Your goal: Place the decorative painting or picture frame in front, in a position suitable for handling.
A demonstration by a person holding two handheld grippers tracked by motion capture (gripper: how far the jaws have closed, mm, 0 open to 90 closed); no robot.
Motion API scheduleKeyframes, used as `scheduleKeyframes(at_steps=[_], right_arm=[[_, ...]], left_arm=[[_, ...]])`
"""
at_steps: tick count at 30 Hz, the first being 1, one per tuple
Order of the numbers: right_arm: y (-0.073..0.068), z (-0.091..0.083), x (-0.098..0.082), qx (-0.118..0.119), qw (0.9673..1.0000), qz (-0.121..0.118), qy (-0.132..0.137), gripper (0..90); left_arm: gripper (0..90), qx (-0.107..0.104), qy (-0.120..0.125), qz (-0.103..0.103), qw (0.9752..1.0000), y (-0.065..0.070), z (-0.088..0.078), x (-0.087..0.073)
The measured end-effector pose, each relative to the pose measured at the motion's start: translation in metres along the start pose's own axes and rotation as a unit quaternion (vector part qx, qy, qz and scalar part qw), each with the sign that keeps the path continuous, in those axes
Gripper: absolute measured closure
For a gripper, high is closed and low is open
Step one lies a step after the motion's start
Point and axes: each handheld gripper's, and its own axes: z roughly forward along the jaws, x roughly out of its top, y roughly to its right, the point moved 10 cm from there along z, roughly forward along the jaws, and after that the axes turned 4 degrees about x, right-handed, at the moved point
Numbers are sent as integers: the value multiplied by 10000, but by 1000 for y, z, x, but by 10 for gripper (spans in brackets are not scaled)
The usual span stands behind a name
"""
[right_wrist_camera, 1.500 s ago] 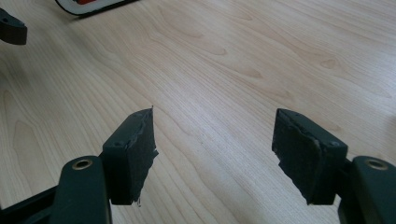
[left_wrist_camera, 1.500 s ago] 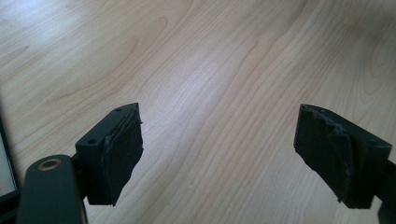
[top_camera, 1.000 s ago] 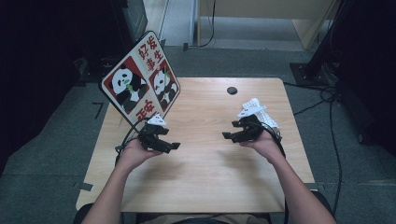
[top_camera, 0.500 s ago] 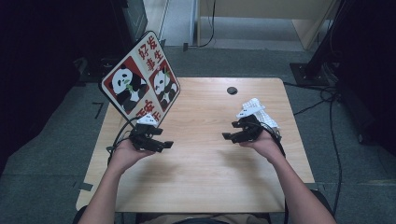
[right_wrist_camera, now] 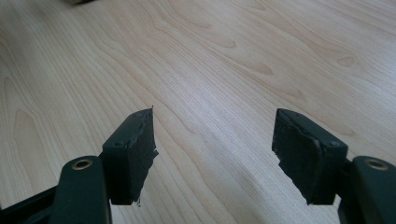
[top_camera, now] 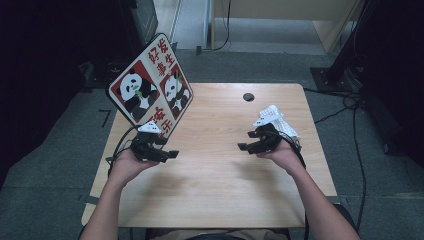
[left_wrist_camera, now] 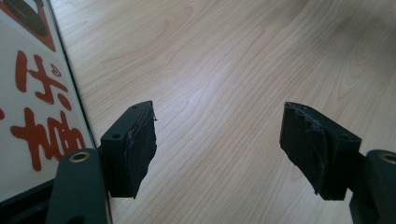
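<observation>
So far nothing is grasped. High view: the left tool (top_camera: 167, 154) is held over the desk (top_camera: 215, 200) near its left edge, jaws pointing toward the middle. The panda sign (top_camera: 150, 85), a square board standing on one corner and tilted, rises just behind and above this tool; its lower corner sits close by the tool's grey plate, and I cannot tell whether they touch. The right tool (top_camera: 248, 146) is held well apart on the other side, jaws pointing back toward the left tool, with a white crumpled thing (top_camera: 274, 116) just behind it.

Left gripper view: jaws of the left tool (left_wrist_camera: 219, 144) stand wide apart with bare wood between them. The sign's printed face (left_wrist_camera: 32, 107), red characters on white, runs just beside the jaw at this view's left, outside the gap.

Right gripper view: jaws of the right tool (right_wrist_camera: 212, 149) are likewise spread, nothing between them, desk grain below.

Judgement: the work appears to be at its start. The sign is the nearest thing to the left tool and is not yet gripped; approach, closing on an edge and any moving of it all remain.
</observation>
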Motion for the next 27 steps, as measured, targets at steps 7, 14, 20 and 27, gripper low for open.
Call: scheduleKeyframes(at_steps=[7, 14, 20, 27], right_arm=[[-1, 0, -1, 27, 10000, -31, -16, 312], [-1, 0, -2, 14, 10000, -42, -52, 315], [4, -1, 0, -126, 9999, 83, 40, 318], [3, -2, 0, -78, 9999, 103, 41, 337]], left_arm=[[282, -2, 19, -69, 10000, -6, -7, -3], [297, 33, 39, -163, 9999, -13, -16, -7], [310, 89, 116, -258, 9996, -20, -23, -9], [314, 149, 132, -347, 9992, -29, -33, -14]])
